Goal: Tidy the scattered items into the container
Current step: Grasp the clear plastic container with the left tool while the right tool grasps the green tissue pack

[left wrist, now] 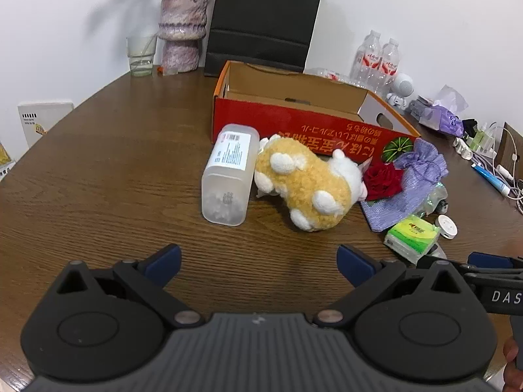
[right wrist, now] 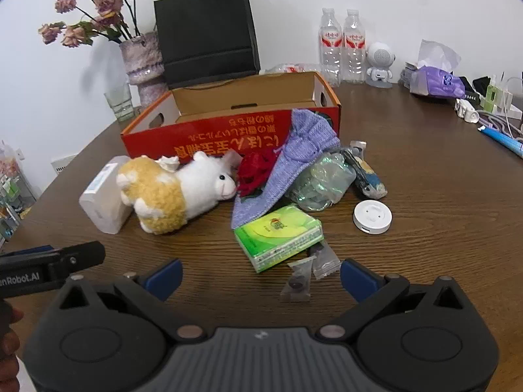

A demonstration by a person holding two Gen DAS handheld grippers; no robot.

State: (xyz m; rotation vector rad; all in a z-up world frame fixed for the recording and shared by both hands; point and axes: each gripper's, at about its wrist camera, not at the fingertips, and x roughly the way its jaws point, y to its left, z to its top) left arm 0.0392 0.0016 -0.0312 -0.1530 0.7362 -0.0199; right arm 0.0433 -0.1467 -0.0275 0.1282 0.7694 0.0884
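An open red cardboard box [left wrist: 294,121] [right wrist: 202,137] stands on the brown table. In front of it lie a clear plastic jar [left wrist: 228,176] [right wrist: 101,199], a tan and white plush sheep [left wrist: 307,183] [right wrist: 176,189], a red rose [left wrist: 382,181] [right wrist: 253,173], a purple knit pouch [left wrist: 412,179] [right wrist: 294,160], a green tissue pack [left wrist: 412,233] [right wrist: 278,235], a white round disc [left wrist: 447,226] [right wrist: 372,216], a crumpled clear bag [right wrist: 322,183] and small clear sachets [right wrist: 307,274]. My left gripper [left wrist: 258,266] is open, short of the jar and sheep. My right gripper [right wrist: 260,277] is open, just short of the tissue pack.
A vase of dried flowers [right wrist: 143,62], a glass [left wrist: 140,55], a black paper bag [right wrist: 206,29], two water bottles [right wrist: 341,45] and a small white robot figure [right wrist: 379,62] stand along the back. Tissues, cables and small items [right wrist: 474,101] crowd the right side.
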